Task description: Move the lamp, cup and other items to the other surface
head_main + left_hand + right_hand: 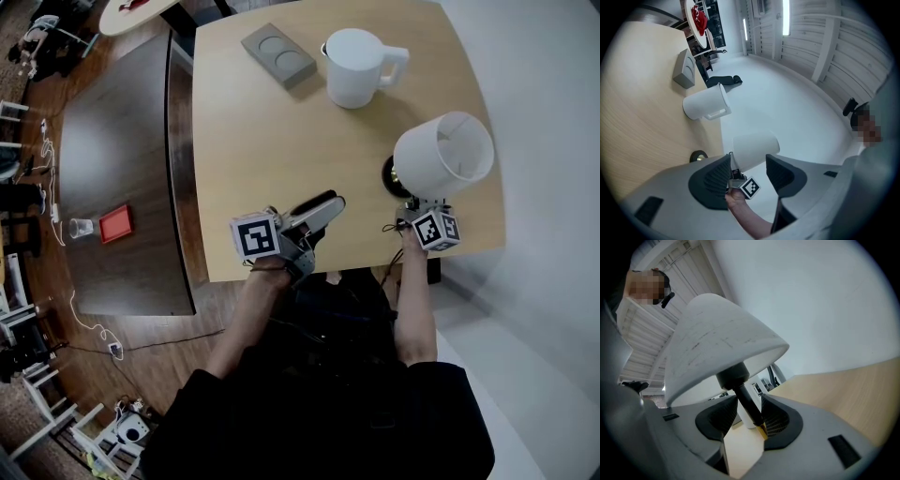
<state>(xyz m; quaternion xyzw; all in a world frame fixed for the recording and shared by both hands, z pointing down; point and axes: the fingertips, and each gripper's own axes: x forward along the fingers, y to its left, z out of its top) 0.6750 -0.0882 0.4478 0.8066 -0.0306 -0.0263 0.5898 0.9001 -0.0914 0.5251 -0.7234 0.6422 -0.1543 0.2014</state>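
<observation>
Right claw (pixel 749 414) stands spread, with the dark stem (pixel 746 401) of the lamp (pixel 442 155) between its pads, close against one and clear of the other. The lamp sits by the right edge of the light tabletop (pixel 272 169), towards the near corner. Left claw (pixel 747 174) is spread and empty, at the near edge. White cup (pixel 356 67) and grey block (pixel 278 54) stand along the far edge.

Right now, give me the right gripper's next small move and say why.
Probably close the right gripper on the lamp by its stem. The jaws stand apart with the black stem between them, near one pad but not clamped, and the lamp's base sits on the light table. A grip has to come before any lift.
</observation>
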